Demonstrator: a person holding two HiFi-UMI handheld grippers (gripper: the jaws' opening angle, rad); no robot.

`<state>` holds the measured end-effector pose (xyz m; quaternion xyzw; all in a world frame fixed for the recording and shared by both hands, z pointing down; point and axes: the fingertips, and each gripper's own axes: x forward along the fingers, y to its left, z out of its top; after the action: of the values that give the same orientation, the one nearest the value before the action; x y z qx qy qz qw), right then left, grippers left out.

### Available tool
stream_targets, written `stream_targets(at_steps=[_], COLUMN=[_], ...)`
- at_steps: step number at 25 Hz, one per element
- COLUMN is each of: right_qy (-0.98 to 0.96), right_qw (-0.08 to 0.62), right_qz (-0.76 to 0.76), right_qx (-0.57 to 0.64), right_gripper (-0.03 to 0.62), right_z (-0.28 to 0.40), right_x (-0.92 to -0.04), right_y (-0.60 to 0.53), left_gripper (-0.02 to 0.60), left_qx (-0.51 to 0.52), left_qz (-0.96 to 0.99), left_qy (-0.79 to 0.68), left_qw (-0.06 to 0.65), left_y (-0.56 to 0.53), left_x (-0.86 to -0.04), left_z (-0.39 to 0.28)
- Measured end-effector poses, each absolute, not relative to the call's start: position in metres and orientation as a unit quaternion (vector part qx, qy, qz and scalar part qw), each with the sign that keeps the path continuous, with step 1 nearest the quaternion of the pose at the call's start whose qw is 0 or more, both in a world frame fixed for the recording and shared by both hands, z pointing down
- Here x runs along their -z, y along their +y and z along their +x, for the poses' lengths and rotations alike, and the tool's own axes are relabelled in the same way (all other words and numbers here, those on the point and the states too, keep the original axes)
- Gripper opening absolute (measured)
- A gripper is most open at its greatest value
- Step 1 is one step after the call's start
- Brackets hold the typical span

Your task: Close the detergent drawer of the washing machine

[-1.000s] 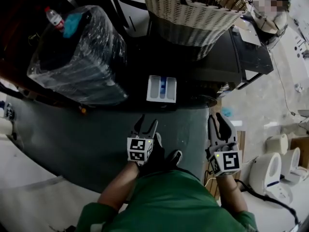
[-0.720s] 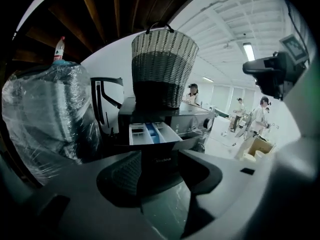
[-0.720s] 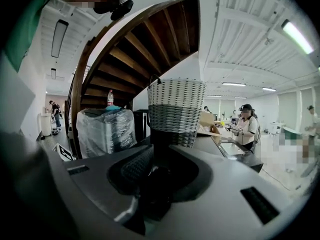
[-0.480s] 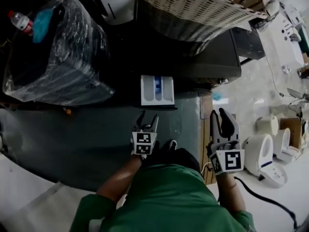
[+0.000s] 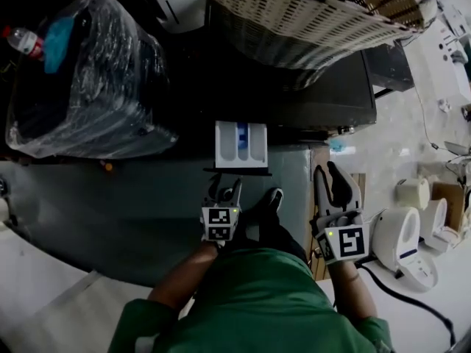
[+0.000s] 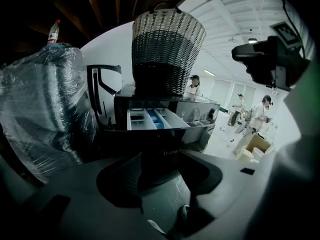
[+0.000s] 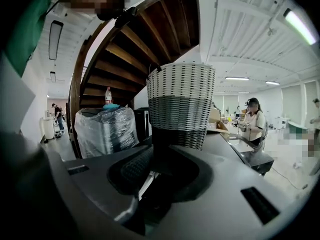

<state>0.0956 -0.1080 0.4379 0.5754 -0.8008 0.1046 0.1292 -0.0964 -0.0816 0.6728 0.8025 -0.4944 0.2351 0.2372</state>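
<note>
The white detergent drawer (image 5: 241, 144) stands pulled out of the dark washing machine (image 5: 316, 98), with a blue compartment in its middle. My left gripper (image 5: 224, 187) is open just short of the drawer's dark front panel, nothing between its fingers. In the left gripper view the drawer (image 6: 150, 119) lies straight ahead, above the gap of the left gripper (image 6: 156, 176). My right gripper (image 5: 330, 176) hangs open to the right of the drawer, level with the machine's corner, and holds nothing. The right gripper (image 7: 155, 181) looks towards the machine's top.
A woven basket (image 5: 294, 13) sits on the machine's top. A plastic-wrapped appliance (image 5: 81, 79) with a bottle (image 5: 22, 41) on it stands left of the machine. White fixtures (image 5: 405, 234) lie on the floor at the right. People (image 6: 260, 116) stand far back.
My left gripper has come closer to the drawer's front panel. The right gripper keeps its place beside it, and the head camera has shifted a little.
</note>
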Motion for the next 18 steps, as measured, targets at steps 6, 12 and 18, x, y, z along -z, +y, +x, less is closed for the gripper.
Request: stream_targets(at_steps=[6, 12, 18], right_qy=[-0.831, -0.841, -0.852], right_qw=[0.140, 0.165, 0.178], right_qz=[0.523, 0.493, 0.468], right_qx=[-0.127, -0.152, -0.149], right_gripper=[0.129, 0.135, 0.135], right_z=[0.089, 0.068, 0.052], right_x=[-0.471, -0.509, -0.536], right_y=[-0.127, -0.135, -0.143], left_gripper=[0.239, 0.239, 0.239], left_qx=[-0.244, -0.238, -0.232], left_qz=[0.783, 0.775, 0.764], left_qy=[-0.519, -0.532, -0.549], left_qw=[0.241, 0.244, 0.246], left_y=[-0.088, -0.119, -0.150], left_x=[-0.673, -0.672, -0.671], left_z=[-0.097, -0.092, -0.090])
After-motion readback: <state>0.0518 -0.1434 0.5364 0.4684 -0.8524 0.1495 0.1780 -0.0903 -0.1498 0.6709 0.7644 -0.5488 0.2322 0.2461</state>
